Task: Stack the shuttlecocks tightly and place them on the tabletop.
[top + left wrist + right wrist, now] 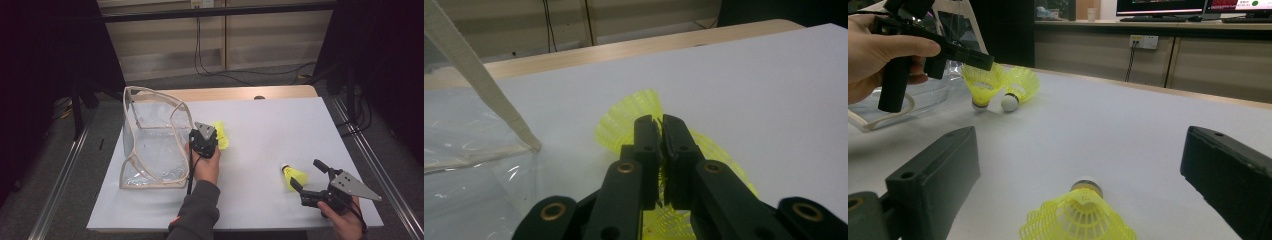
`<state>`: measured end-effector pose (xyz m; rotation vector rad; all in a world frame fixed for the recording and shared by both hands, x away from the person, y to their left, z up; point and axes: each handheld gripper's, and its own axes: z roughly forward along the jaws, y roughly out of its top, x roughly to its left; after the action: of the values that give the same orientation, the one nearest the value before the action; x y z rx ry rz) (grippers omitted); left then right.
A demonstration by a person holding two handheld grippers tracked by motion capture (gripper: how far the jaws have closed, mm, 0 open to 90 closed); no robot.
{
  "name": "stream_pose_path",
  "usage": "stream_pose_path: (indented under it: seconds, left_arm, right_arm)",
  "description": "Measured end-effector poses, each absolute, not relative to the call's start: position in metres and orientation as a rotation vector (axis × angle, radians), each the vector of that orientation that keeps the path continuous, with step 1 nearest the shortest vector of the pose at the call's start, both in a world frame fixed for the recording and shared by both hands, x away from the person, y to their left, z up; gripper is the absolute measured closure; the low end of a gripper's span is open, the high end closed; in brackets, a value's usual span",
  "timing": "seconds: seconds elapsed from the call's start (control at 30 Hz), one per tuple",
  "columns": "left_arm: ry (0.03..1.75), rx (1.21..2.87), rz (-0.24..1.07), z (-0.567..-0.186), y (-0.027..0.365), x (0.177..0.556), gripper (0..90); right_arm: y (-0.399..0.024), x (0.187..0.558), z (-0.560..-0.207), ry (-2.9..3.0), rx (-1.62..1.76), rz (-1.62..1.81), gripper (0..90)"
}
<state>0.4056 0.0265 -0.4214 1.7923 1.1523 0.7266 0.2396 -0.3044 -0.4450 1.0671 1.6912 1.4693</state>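
At the left of the white table (260, 135), a clear plastic bag (150, 145) with beige trim is seen lying open. Just beside its right edge, the left gripper (212, 136) is held clenched on the skirt of a yellow shuttlecock (624, 122), the mesh being pinched between the closed jaws. In the right gripper view, a second yellow shuttlecock (1018, 90) is seen lying on its side, touching the gripped one. Well apart, toward the right near corner, a third yellow shuttlecock (292, 176) is seen lying on the table. The right gripper (306, 175) is held around it with jaws spread wide, and the shuttlecock is not touched.
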Motion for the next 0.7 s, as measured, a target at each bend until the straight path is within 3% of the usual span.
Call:
stream_pose_path:
  seconds: [0.2, 0.4, 0.7]
  left_arm:
    - [1.137, 1.783, 0.704, -0.424, 0.024, 0.407, 85.4]
    - [1.105, 1.754, 0.573, -0.426, 0.018, 0.41, 79.8]
    - [1.095, 1.724, 0.502, -0.431, 0.014, 0.414, 72.4]
  right_arm:
    - [-0.304, 0.239, -0.445, 1.692, 1.067, 1.47, 1.8]
    - [-0.304, 0.24, -0.445, 1.692, 1.069, 1.469, 1.8]
    - [-0.304, 0.24, -0.445, 1.692, 1.069, 1.471, 1.8]
